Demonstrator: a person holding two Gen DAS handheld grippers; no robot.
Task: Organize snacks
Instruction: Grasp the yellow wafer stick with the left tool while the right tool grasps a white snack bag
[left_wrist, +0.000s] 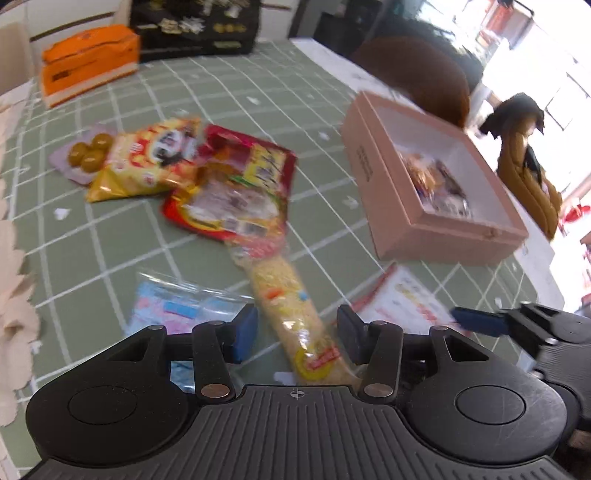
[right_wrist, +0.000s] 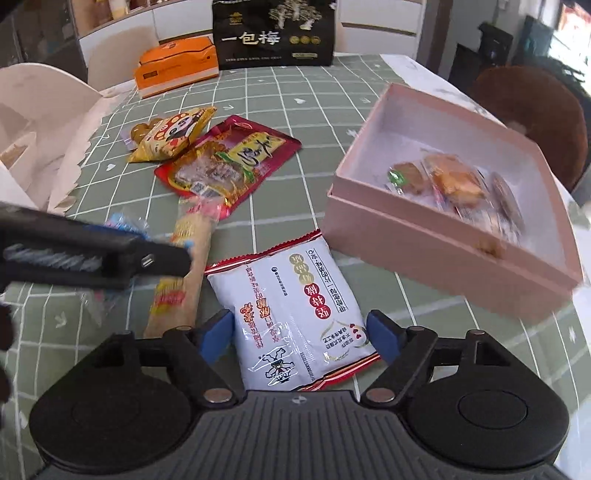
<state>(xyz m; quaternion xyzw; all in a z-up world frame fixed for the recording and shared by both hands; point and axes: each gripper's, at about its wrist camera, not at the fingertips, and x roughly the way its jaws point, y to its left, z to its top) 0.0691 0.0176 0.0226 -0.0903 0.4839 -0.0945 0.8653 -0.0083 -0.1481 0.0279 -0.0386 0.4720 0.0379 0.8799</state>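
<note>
My left gripper (left_wrist: 297, 332) is open above a long yellow cracker pack (left_wrist: 291, 317), which lies between its blue pads without touching them. My right gripper (right_wrist: 301, 332) is open around a white snack packet (right_wrist: 295, 317) lying flat on the cloth. A pink box (right_wrist: 436, 240) to the right holds several wrapped snacks (right_wrist: 454, 184); it also shows in the left wrist view (left_wrist: 406, 206). A red packet (right_wrist: 229, 158), a yellow packet (right_wrist: 173, 136) and a blue-pink bag (left_wrist: 173, 306) lie on the table.
The table has a green checked cloth (right_wrist: 303, 107). An orange box (right_wrist: 173, 66) and a black bag (right_wrist: 275, 33) stand at the far edge. Green plums in a wrapper (left_wrist: 88, 155) lie far left. A brown chair (right_wrist: 532, 110) stands at the right.
</note>
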